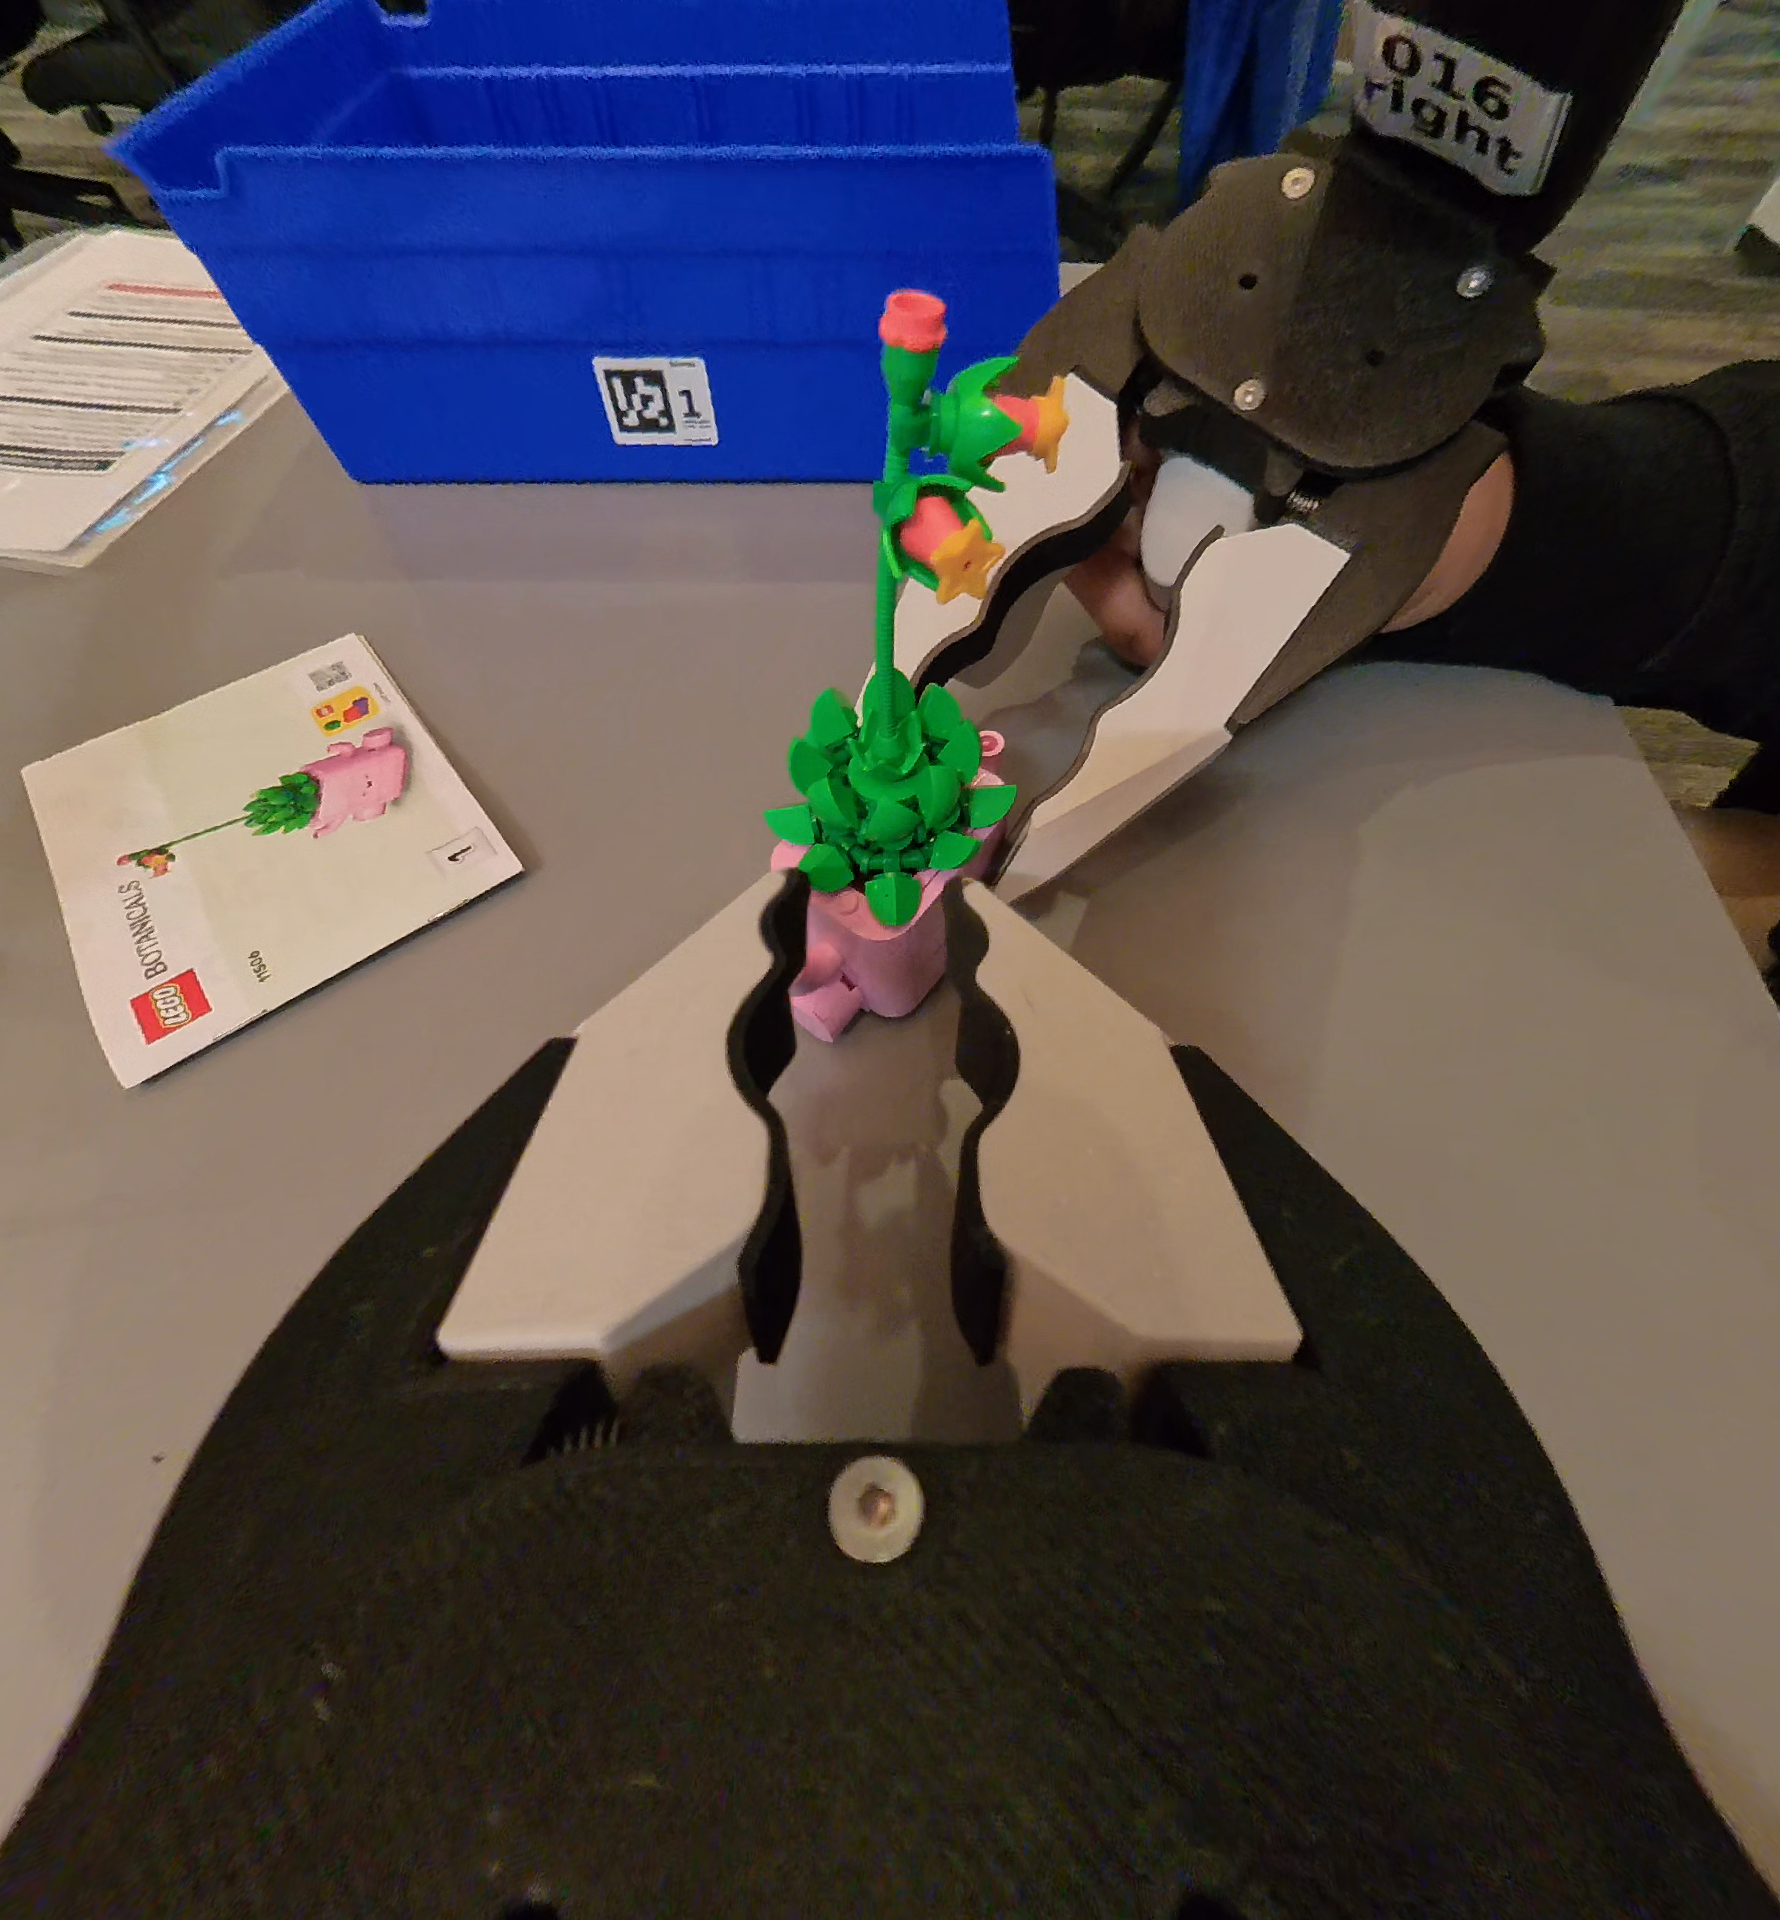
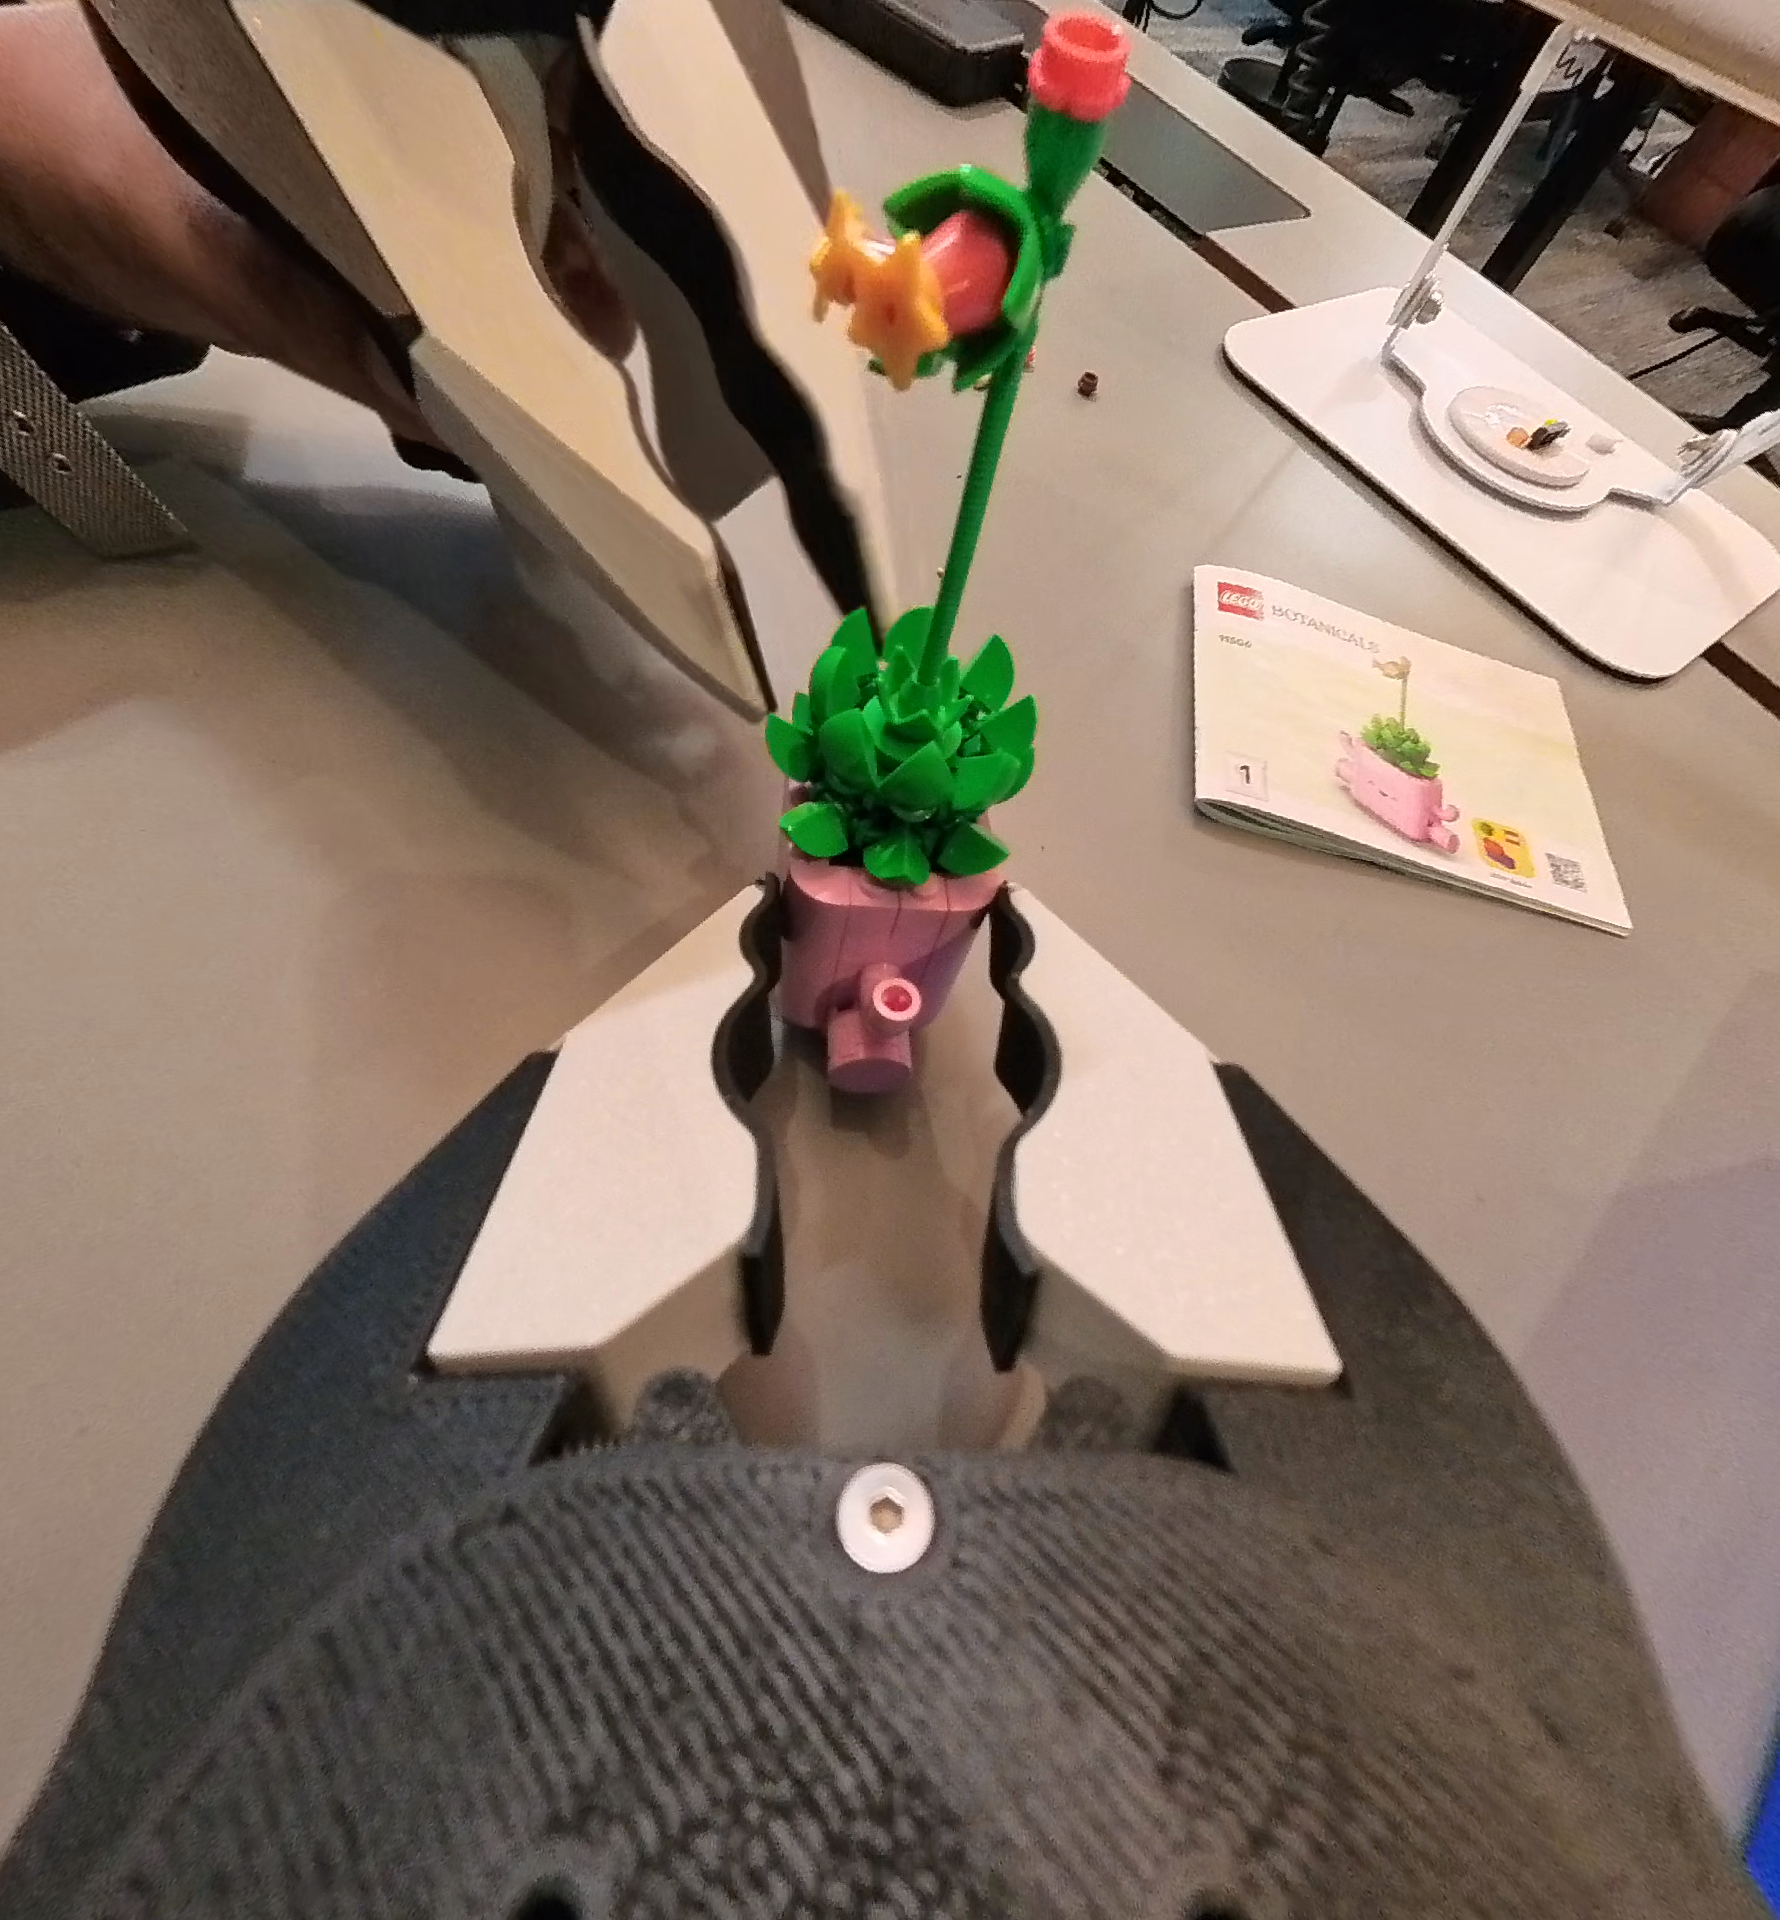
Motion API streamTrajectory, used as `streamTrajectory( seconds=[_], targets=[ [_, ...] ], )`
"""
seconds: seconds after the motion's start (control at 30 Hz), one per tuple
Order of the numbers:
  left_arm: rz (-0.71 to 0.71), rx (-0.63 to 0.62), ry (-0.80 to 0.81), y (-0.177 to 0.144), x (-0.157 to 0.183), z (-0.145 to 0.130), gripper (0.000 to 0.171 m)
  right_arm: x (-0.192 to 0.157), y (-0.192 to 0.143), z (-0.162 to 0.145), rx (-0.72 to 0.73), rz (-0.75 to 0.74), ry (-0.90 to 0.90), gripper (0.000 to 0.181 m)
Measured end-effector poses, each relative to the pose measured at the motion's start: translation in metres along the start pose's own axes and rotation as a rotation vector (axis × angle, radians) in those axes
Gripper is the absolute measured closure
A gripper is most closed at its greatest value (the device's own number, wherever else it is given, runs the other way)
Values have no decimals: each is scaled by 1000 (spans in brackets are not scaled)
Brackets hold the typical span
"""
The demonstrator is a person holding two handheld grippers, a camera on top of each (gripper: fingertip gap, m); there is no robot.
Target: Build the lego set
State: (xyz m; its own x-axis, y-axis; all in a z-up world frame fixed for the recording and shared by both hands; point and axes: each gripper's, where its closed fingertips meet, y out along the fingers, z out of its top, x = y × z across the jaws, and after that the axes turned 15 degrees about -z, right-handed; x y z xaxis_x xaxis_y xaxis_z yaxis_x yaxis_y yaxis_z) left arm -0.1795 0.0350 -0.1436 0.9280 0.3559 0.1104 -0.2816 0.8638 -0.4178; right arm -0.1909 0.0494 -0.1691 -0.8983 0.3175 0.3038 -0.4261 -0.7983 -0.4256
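A pink pot [image 1: 870, 961] with green leaves [image 1: 886, 795], a thin green stem [image 1: 884, 613] and pink-and-yellow flowers [image 1: 953, 488] is seen standing on the grey table [image 1: 346, 1195] at the centre of both views.

In the left wrist view, the left gripper [image 1: 875, 894] is spread, with the pot framed between its two fingertips; whether the tips touch the pot cannot be told. The right gripper [image 1: 979, 790] is seen at the upper right of this frame, also spread, its tips just beside the leaves on the far side of the pot.

In the right wrist view, the pot [image 2: 870, 951] is placed between the tips of the spread right gripper [image 2: 881, 899]; contact cannot be told here either. The left gripper [image 2: 813, 644] enters from the upper left, its tips near the leaves [image 2: 901, 758].

A blue bin [image 1: 595, 270] is found at the top of the left wrist view, a booklet [image 1: 262, 852] at its left. In the right wrist view the booklet [image 2: 1385, 748] lies at the right, with a white stand [image 2: 1509, 468] above it.
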Motion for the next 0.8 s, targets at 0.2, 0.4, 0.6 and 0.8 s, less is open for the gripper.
streamTrajectory(
  seconds=[0.2,0.4,0.6,0.8],
  targets=[
    [-84,-21,-6,3,12,-3,171,0,0,0,0,0,0,142],
    [-37,-22,8,1,6,-2,165,0,0,0,-1,-1,-1,142],
    [-19,-25,-8,1,2,-4,160,0,1,0,-1,-1,-1,142],
    [-36,-46,-31,4,3,-9,164,0,1,0,-1,-1,-1,142]
  ],
)
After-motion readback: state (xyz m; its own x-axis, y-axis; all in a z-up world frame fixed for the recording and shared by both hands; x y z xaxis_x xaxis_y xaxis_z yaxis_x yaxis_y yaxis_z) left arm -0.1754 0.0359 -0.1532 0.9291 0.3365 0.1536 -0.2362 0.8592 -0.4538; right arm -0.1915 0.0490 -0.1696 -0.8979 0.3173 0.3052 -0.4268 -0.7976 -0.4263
